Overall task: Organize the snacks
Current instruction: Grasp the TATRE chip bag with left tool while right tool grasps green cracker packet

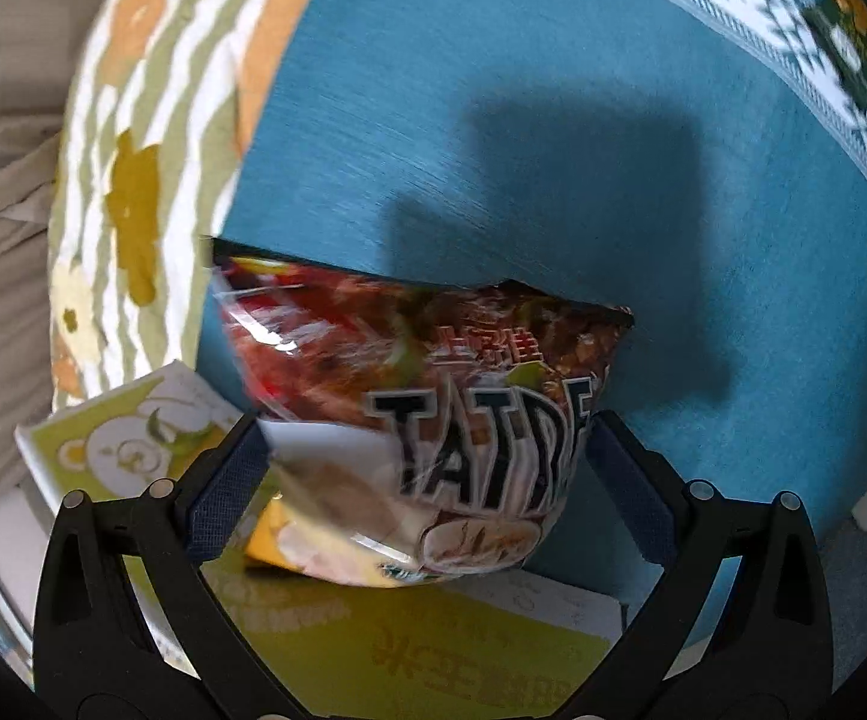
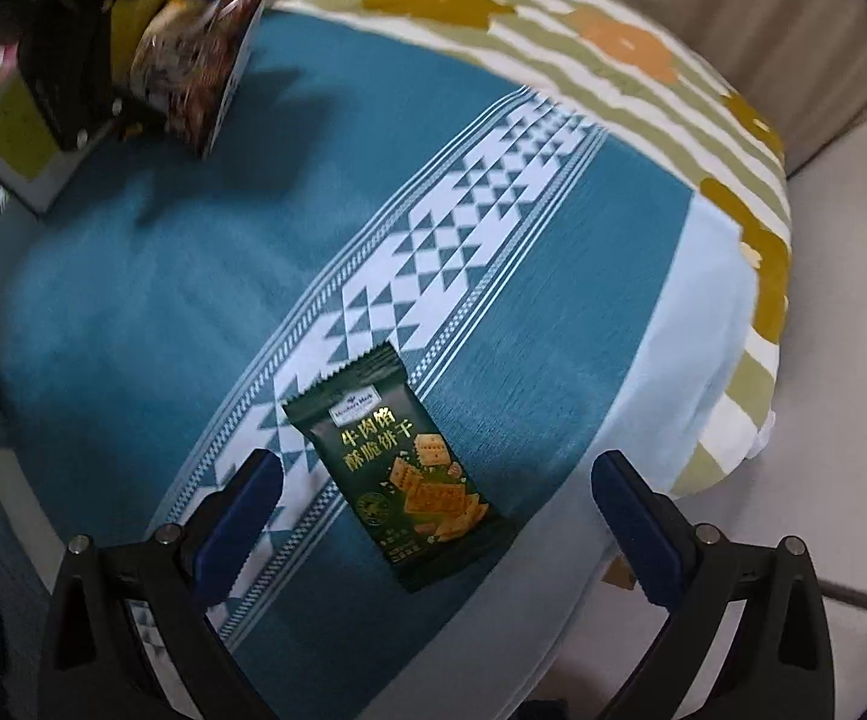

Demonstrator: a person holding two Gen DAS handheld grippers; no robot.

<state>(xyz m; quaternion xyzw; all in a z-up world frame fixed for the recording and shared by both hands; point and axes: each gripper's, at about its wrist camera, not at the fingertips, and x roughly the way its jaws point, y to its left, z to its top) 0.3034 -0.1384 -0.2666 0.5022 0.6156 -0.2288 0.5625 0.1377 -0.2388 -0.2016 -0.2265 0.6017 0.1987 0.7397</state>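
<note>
Two grippers I worked, left gripper (image 1: 427, 468) clenched on red snack bag (image 1: 433, 396) above yellow-green box (image 1: 433, 648), right gripper (image 2: 436, 516) released, hovering over dark green cracker packet (image 2: 409, 474) on teal cloth (image 2: 133, 312)

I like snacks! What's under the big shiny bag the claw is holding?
Under the shiny bag, held in the left claw, sits a yellow-green box with printed writing. The bag covers part of the box, so whether anything lies inside stays hidden.
</note>
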